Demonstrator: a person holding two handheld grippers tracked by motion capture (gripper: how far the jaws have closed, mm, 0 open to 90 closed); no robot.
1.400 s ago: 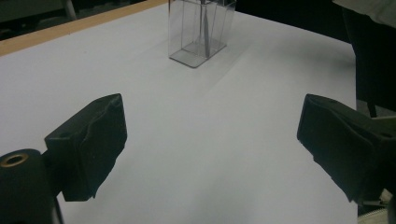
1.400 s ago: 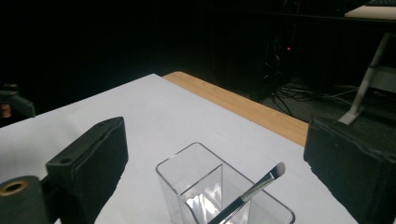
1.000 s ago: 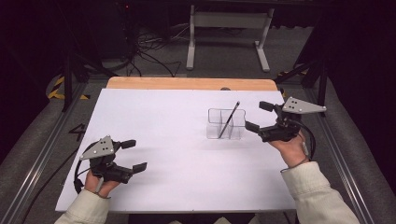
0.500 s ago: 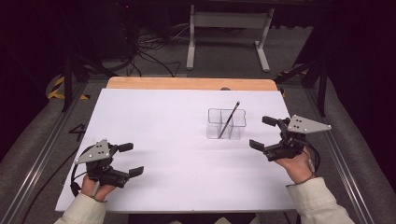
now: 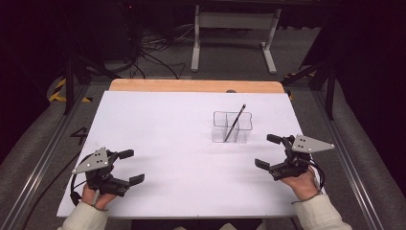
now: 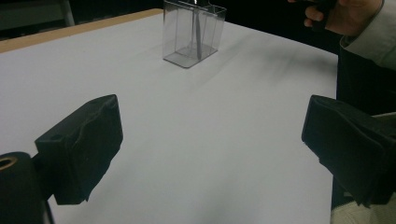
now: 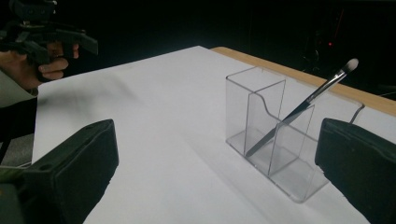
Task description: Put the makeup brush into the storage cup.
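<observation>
My left gripper (image 5: 129, 166) rests near the front left corner of the white table (image 5: 158, 120), and its jaws stand wide apart with nothing between them. Between my two hands the sheet is bare.

Further right, towards the back right part of the table, stands the clear organizer (image 5: 232, 127). A thin brush (image 5: 236, 122) leans inside one of its compartments, handle end down and soft tip up, above the rim. In the right gripper view the brush (image 7: 299, 109) rests against a divider.

My right gripper (image 5: 269, 151) is near the front right edge, just beside the organizer but not touching it; its jaws are also apart and empty.

I judge the work finished: the brush is in place, both hands are free.
</observation>
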